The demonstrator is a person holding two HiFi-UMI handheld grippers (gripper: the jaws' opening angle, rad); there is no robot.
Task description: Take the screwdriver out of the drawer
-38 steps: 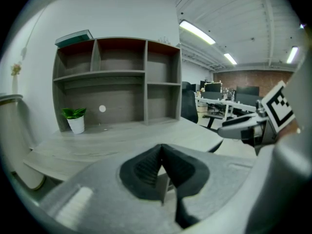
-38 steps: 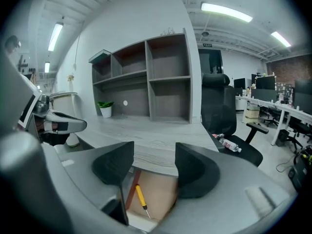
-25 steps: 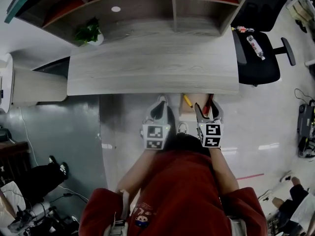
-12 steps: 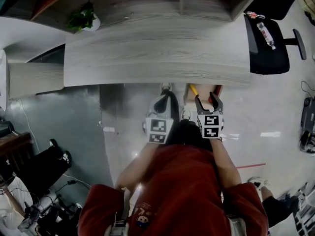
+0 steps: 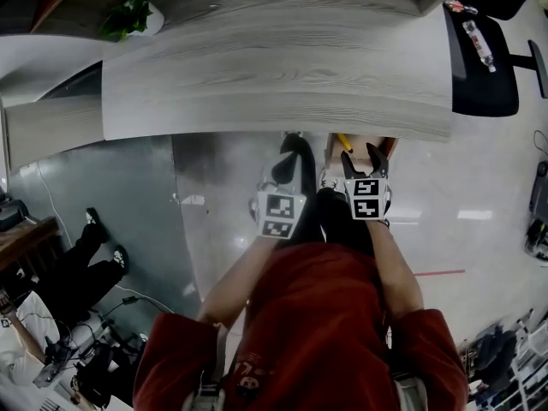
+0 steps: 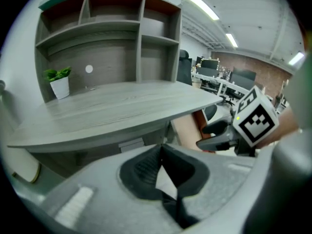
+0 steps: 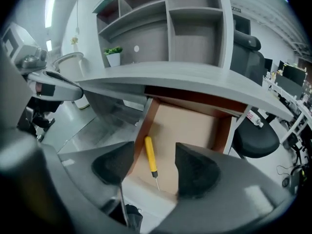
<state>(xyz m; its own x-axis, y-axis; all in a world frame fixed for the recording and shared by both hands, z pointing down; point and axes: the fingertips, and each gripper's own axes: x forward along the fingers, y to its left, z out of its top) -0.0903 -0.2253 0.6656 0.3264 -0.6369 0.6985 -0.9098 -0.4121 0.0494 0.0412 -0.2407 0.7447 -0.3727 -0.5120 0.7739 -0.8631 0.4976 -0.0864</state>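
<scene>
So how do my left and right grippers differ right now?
The left gripper has its jaws together; the right gripper has them apart. The left gripper faces the desk beside the drawer; the right gripper looks into the open drawer, framing the yellow screwdriver without touching it. Both hold nothing.

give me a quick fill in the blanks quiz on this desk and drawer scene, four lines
1. The yellow-handled screwdriver lies inside the open wooden ____.
2. The right gripper hovers over it with its jaws ____, holding nothing.
3. The left gripper has its jaws ____.
4. The small green plant in a white pot stands on the grey wood-grain ____.

Missing words: drawer; open; shut; desk.
</scene>
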